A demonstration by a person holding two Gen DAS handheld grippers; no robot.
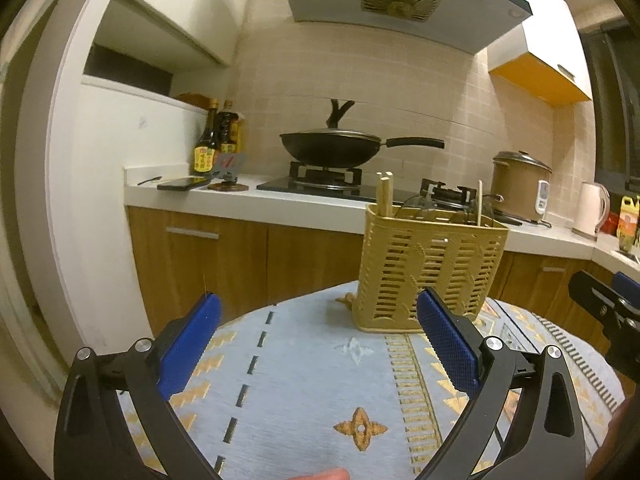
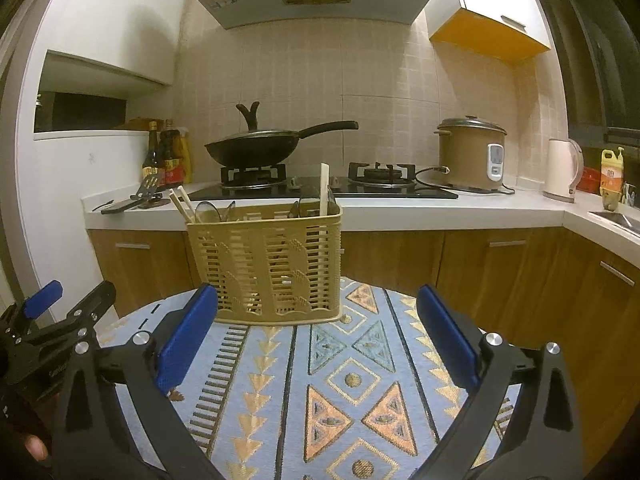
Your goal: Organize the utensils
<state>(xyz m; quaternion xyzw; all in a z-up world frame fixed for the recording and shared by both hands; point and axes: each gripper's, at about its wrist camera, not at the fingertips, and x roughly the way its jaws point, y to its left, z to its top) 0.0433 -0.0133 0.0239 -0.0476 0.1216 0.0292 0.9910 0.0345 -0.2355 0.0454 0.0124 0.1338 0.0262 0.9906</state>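
Note:
A tan slotted utensil basket point(image 1: 430, 272) point(image 2: 266, 260) stands upright at the far edge of the round table, on a blue patterned cloth point(image 1: 304, 380) point(image 2: 352, 380). Wooden chopsticks point(image 1: 385, 196) point(image 2: 182, 204) and one single stick point(image 2: 323, 190) poke out of it, with dark spoons point(image 2: 212, 211) inside. My left gripper point(image 1: 318, 312) is open and empty, just short of the basket. My right gripper point(image 2: 318, 308) is open and empty, in front of the basket. Each gripper shows at the edge of the other's view: the right one point(image 1: 604, 308), the left one point(image 2: 60, 312).
Behind the table runs a kitchen counter point(image 2: 400, 210) with wooden cabinets below. On it are a black wok point(image 2: 256, 148) on a gas stove, a rice cooker point(image 2: 472, 152), a kettle point(image 2: 564, 168), sauce bottles point(image 1: 212, 140) and a phone point(image 1: 182, 184).

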